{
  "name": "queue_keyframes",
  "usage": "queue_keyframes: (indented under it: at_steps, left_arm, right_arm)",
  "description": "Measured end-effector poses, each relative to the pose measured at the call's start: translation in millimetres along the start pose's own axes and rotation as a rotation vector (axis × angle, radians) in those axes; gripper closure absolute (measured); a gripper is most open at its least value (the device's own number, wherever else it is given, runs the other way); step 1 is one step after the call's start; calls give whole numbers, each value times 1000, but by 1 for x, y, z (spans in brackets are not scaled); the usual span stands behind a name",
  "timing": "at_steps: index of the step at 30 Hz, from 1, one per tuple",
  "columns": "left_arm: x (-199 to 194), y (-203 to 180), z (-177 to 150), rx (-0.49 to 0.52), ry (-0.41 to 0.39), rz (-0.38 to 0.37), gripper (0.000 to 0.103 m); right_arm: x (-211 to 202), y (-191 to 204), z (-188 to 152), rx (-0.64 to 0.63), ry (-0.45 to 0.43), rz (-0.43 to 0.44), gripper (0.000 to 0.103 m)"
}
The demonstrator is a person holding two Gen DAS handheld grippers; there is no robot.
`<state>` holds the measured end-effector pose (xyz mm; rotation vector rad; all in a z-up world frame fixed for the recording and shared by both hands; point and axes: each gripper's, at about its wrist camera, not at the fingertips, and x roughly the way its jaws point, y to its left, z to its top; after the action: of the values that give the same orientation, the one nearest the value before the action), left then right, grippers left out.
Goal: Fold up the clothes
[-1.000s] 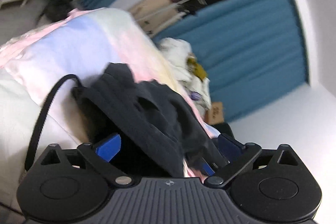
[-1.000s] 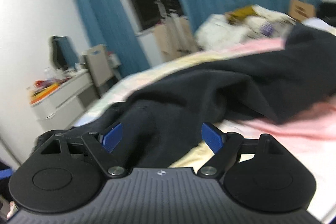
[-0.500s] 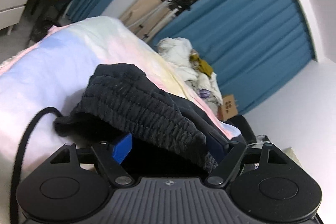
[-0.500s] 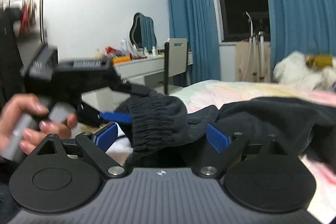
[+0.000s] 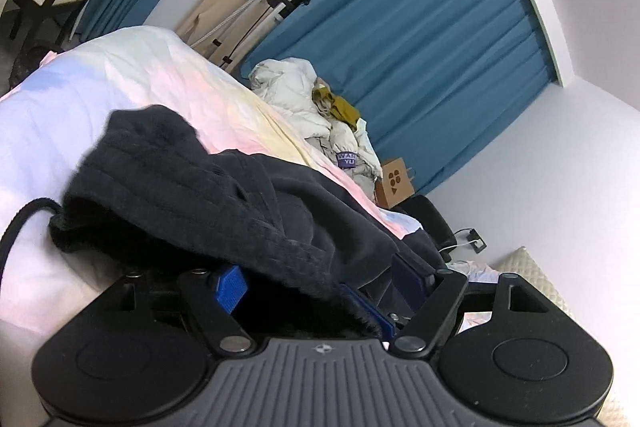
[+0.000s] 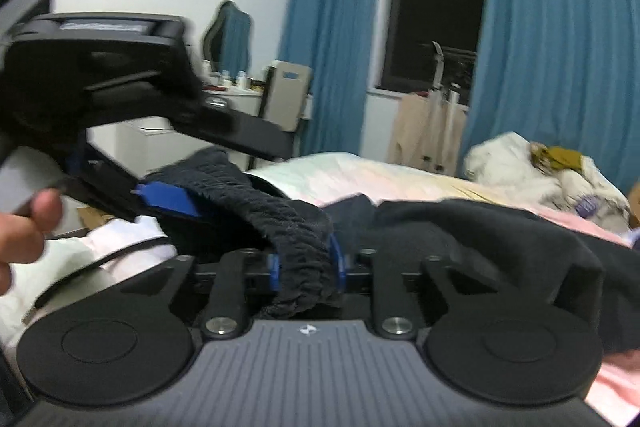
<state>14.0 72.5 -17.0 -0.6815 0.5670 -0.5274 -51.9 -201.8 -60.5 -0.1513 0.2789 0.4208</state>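
Right wrist view shows a bed (image 6: 360,175) in pastel sheets, blue curtains (image 6: 552,47) and a white desk (image 6: 236,99) at far left. Motion blur smears the left gripper (image 6: 168,201). The right gripper (image 6: 306,269) has its fingers pinched narrow on the ribbed waistband of the black garment (image 6: 460,227) lying across the bed. Left fingers (image 5: 232,287) are half buried under fabric; I cannot tell their grip.

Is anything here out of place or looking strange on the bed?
The black garment lies crumpled across the bed, its ribbed waistband bunched in the right gripper. A heap of pale clothes sits unfolded at the far side.
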Motion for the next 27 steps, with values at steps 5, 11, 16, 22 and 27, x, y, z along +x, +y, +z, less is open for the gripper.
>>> queue_keyframes:
  at_steps: [5, 11, 16, 22, 27]
  left_arm:
    - [-4, 10, 0, -52, -18, -89, 5]
    - [-13, 30, -6, -191, -37, -131, 0]
    - [-3, 62, -14, -367, 4, -120, 0]
    - [15, 97, -30, -531, 87, -33, 1]
    - [17, 111, -32, -562, 21, 54, 12]
  right_arm:
    - [-8, -28, -2, 134, 5, -78, 90]
    - [-8, -71, -10, 314, 27, -182, 93]
    - [-8, -103, -18, 438, 14, -236, 94]
    - [-12, -123, -20, 499, -27, -273, 95]
    - [-16, -128, -25, 523, -52, -267, 95]
